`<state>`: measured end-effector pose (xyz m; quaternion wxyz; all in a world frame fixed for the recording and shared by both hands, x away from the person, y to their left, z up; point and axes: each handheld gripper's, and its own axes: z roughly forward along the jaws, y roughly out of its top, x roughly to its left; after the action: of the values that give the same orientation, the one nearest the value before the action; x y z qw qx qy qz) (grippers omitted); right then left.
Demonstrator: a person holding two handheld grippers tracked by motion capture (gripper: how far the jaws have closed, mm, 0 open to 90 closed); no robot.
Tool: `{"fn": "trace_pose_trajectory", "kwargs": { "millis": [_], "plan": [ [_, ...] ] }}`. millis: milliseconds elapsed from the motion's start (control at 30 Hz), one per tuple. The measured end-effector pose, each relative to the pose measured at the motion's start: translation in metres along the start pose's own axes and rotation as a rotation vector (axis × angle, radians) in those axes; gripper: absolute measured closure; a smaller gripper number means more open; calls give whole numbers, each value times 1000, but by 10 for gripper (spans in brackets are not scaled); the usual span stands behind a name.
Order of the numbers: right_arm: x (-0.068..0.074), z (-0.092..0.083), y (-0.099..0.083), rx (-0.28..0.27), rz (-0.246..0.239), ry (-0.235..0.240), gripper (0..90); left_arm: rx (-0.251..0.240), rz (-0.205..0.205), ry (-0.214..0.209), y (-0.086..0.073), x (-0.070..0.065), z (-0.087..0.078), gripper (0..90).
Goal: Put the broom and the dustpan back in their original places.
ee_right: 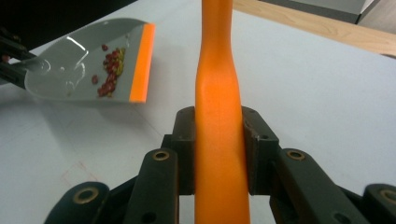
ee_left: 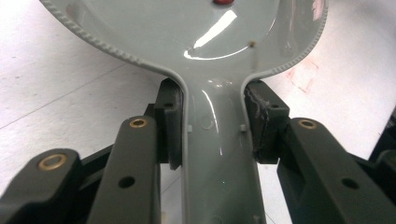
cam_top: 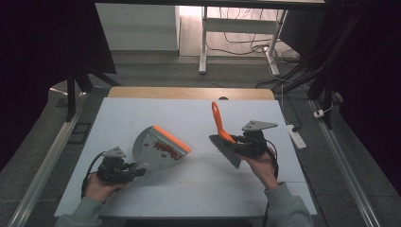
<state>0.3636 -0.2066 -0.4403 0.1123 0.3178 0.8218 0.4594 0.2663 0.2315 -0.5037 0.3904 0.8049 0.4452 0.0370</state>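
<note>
A grey dustpan (cam_top: 156,149) with an orange front lip is held tilted above the white table, lip up and to the right. My left gripper (cam_top: 137,169) is shut on its grey handle (ee_left: 217,149). Small red and yellow bits (ee_right: 109,70) lie inside the dustpan (ee_right: 84,65). My right gripper (cam_top: 235,142) is shut on the orange handle (ee_right: 218,121) of a hand brush (cam_top: 223,142). The brush's dark bristles (cam_top: 227,150) point down toward the table and its handle tip rises up and away.
The white table top (cam_top: 198,189) has a wooden strip (cam_top: 189,92) along its far edge. Faint red marks (cam_top: 191,182) sit on the table near the front. A white power strip (cam_top: 296,136) lies on the floor at the right.
</note>
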Motion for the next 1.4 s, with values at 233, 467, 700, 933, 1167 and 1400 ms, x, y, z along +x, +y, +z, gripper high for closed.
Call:
{"fn": "trace_pose_trajectory", "kwargs": {
  "millis": [233,467,700,933,1167,1400],
  "plan": [
    [-1,-10,-13,13,30,-26,704,-29,-33,23,-5,-3,-4,613],
    [-5,-24,-26,6,69,-48,704,-54,-65,67,-7,-11,-4,612],
    [-9,-37,-35,-5,102,-65,704,-57,-115,108,-13,-11,-5,612],
    [-11,-43,-46,8,125,-77,704,-96,-172,152,-22,-11,-8,612],
    [-14,-45,-59,27,155,-89,704,-92,-217,198,-27,-10,-7,612],
    [-17,-49,-66,20,197,-76,704,-113,-288,270,-32,-11,-5,612]
  ]
}}
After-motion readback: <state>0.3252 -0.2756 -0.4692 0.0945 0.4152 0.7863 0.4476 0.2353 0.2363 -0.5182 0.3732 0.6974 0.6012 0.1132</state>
